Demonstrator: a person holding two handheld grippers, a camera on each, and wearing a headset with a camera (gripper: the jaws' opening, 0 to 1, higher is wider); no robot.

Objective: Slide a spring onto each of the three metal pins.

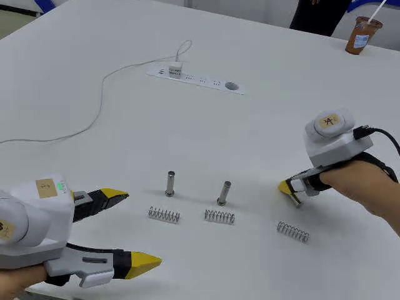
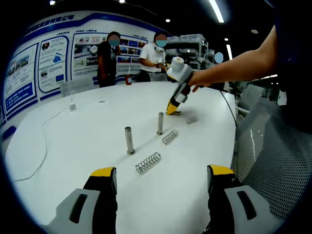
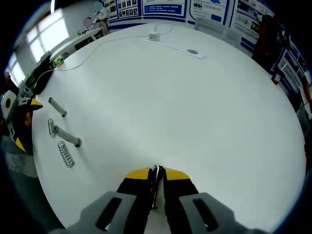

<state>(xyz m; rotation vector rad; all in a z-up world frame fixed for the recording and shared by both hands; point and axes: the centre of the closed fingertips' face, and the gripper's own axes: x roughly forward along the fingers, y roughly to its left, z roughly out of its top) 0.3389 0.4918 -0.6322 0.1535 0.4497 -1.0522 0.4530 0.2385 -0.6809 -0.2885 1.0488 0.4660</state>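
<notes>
While my right claw (image 1: pixel 287 188) is pinched shut on the third pin (image 3: pixel 156 178), which it holds tilted low over the worktop (image 1: pixel 250 137), I judge the step in hand to be standing that pin up to the right of the other two. I cannot tell whether its lower end touches the surface. My left claw (image 1: pixel 134 228) hangs wide open with nothing in it, near the left spring (image 1: pixel 164 215). The left pin (image 1: pixel 170 184) and the middle pin (image 1: pixel 224 192) stand upright and apart. The left spring lies just in front of the first, the middle spring (image 1: pixel 219 216) just in front of the second, and the right spring (image 1: pixel 292 232) near my right claw. No spring is on a pin yet.

To do this well, I want the held pin truly vertical before I let go, with its base flat on the worktop. I should open the tips slowly so they don't drag it over, and set it clear of the right spring so nothing rolls.
</notes>
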